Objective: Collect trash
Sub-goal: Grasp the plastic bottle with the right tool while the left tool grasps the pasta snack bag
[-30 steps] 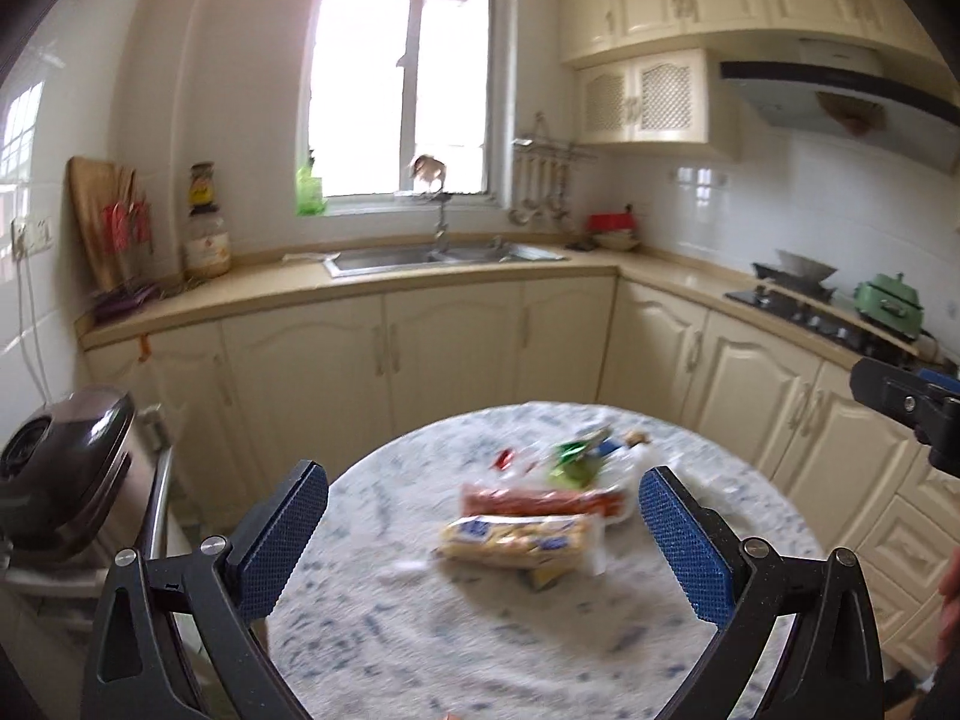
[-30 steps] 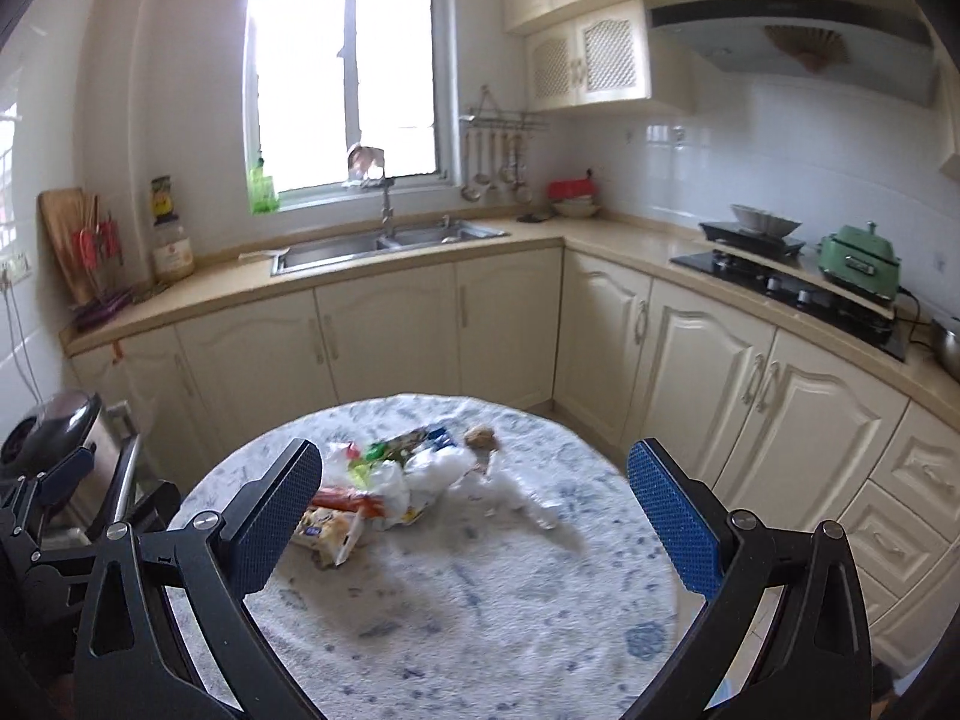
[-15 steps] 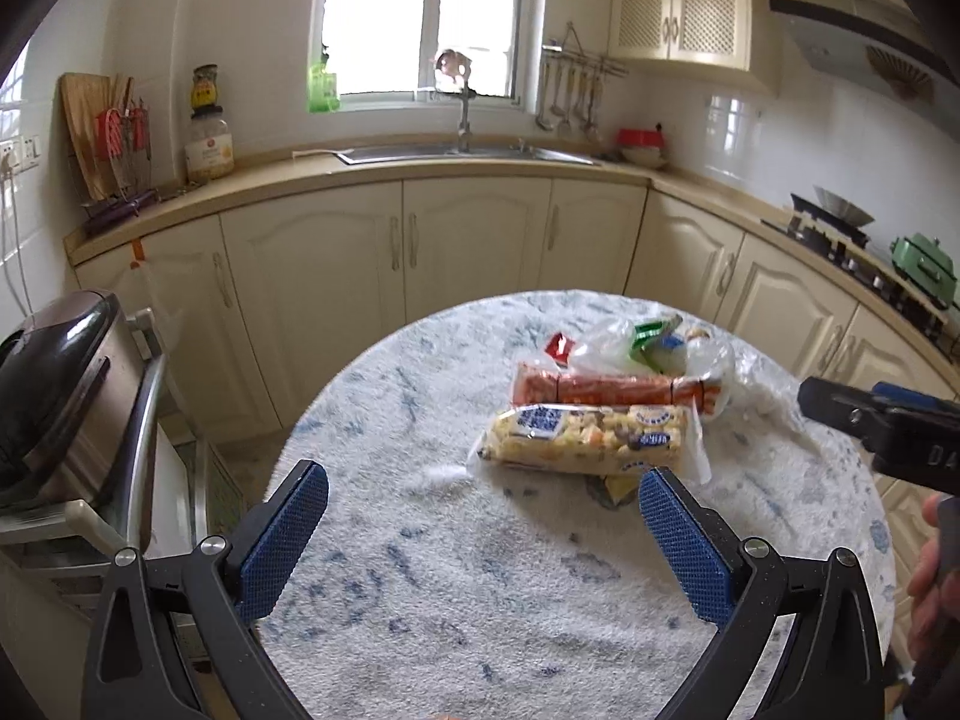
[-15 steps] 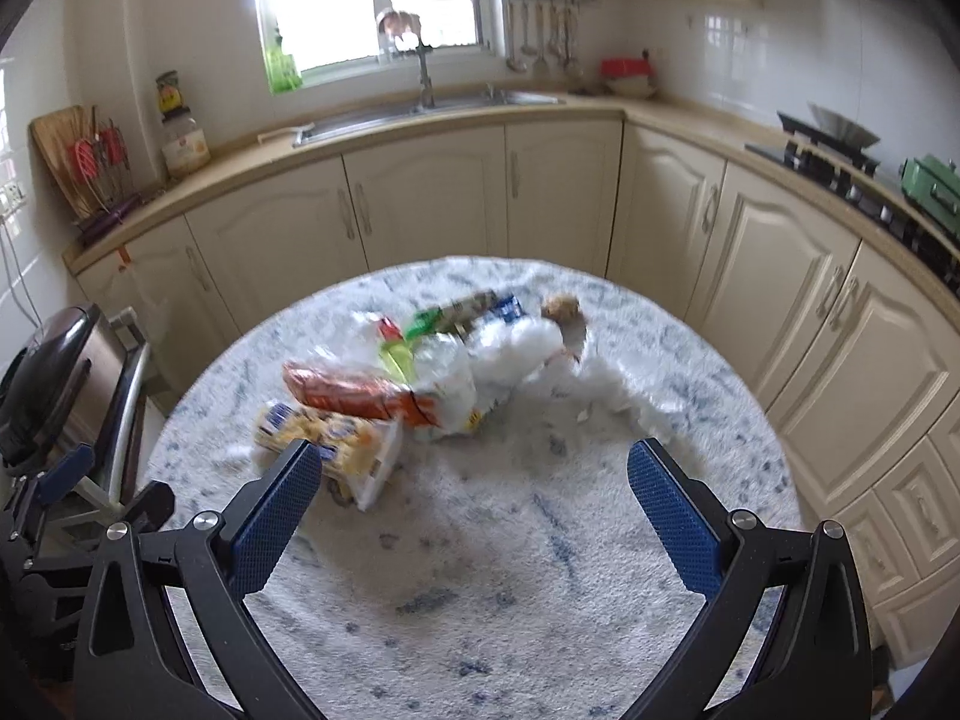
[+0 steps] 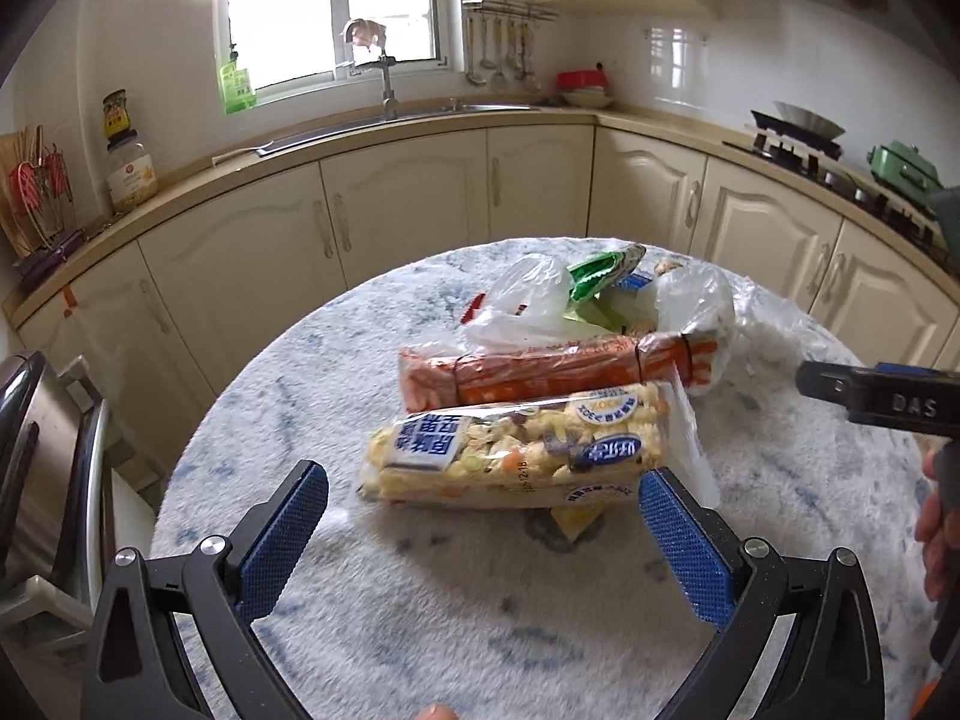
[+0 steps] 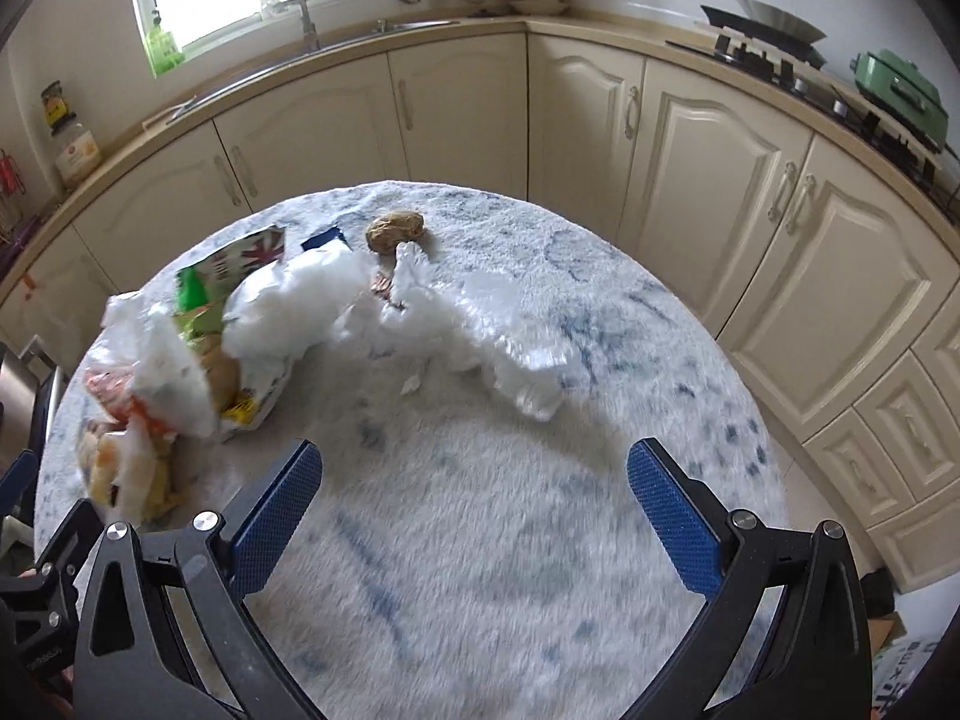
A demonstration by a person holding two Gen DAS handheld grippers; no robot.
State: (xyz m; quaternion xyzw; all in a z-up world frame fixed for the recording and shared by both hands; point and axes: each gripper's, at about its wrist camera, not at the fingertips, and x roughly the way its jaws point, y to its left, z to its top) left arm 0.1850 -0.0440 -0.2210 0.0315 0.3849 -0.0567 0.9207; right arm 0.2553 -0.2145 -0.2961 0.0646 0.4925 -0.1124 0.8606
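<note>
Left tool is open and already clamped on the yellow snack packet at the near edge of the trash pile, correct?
Not clamped. The left wrist view shows the left tool open, short of the yellow snack packet, touching nothing. The rest holds.

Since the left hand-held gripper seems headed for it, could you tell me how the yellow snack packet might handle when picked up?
The yellow snack packet looks puffy and film-wrapped, so probably light and slippery. Its loose clear end may flop. The contents look lumpy, so a hard squeeze could crush them.

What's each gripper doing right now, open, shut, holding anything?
Left gripper: open, empty, just short of the yellow snack packet.
Right gripper: open, empty, over the table.
</note>
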